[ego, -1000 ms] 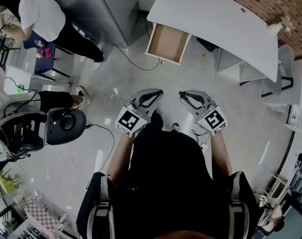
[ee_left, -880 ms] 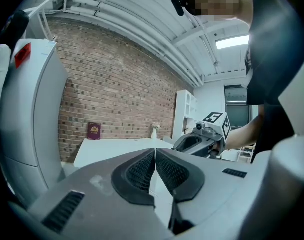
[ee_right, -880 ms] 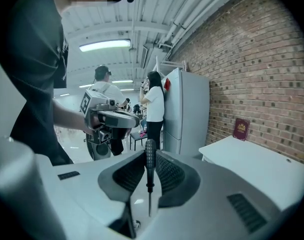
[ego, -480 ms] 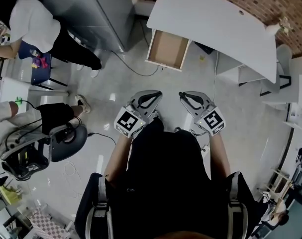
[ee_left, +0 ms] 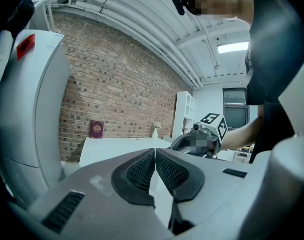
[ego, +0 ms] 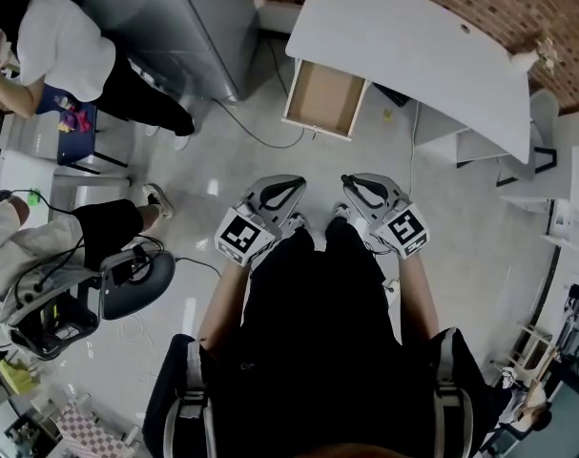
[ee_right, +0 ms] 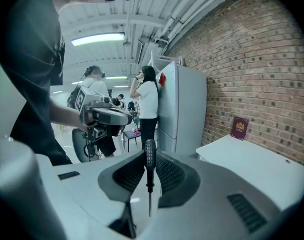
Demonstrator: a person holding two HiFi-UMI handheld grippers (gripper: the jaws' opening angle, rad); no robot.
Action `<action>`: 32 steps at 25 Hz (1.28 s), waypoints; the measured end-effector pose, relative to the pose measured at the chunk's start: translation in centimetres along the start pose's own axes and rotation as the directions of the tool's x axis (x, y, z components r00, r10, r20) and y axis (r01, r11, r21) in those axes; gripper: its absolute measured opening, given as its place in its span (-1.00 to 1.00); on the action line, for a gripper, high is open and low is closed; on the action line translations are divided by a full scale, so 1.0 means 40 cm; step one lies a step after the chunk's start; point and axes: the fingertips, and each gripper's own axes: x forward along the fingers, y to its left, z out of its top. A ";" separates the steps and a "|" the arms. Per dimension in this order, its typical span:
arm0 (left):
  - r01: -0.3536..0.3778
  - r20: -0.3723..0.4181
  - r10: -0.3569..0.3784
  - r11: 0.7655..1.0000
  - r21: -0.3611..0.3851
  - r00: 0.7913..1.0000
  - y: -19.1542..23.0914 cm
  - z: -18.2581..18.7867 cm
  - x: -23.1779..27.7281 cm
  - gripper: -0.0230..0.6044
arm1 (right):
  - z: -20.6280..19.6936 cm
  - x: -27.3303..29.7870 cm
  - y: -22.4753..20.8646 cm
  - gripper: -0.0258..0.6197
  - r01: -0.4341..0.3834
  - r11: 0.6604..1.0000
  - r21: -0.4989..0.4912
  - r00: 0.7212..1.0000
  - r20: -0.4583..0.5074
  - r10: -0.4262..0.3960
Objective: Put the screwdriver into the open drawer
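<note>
Head view: the left gripper (ego: 290, 186) and right gripper (ego: 352, 182) are held side by side, close to the person's body. Well ahead of both, the drawer (ego: 324, 98) stands pulled out from the white desk (ego: 413, 36), and only its bare brown floor shows. The screwdriver cannot be made out here.

Left gripper view: the jaws meet, with nothing between them.

Right gripper view: the screwdriver (ee_right: 149, 166) is clamped between the jaws. Its black ribbed handle stands above the pads, and its thin shaft runs down towards the camera. The drawer is out of sight.
</note>
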 end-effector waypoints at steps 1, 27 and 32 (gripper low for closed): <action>0.000 0.005 0.000 1.000 0.001 1.000 0.004 0.006 -0.001 -0.87 | 0.001 0.005 -0.002 -0.54 -0.002 1.000 -0.001 1.000 -0.001 0.002; -0.066 -0.068 0.062 0.996 -0.063 0.996 0.215 -0.012 0.110 -0.87 | -0.062 0.180 -0.237 -0.54 -0.074 0.995 0.063 0.993 -0.084 0.079; -0.069 -0.102 0.060 0.994 -0.085 0.993 0.248 -0.026 0.153 -0.87 | -0.080 0.227 -0.296 -0.54 -0.111 0.991 0.071 0.987 -0.109 0.118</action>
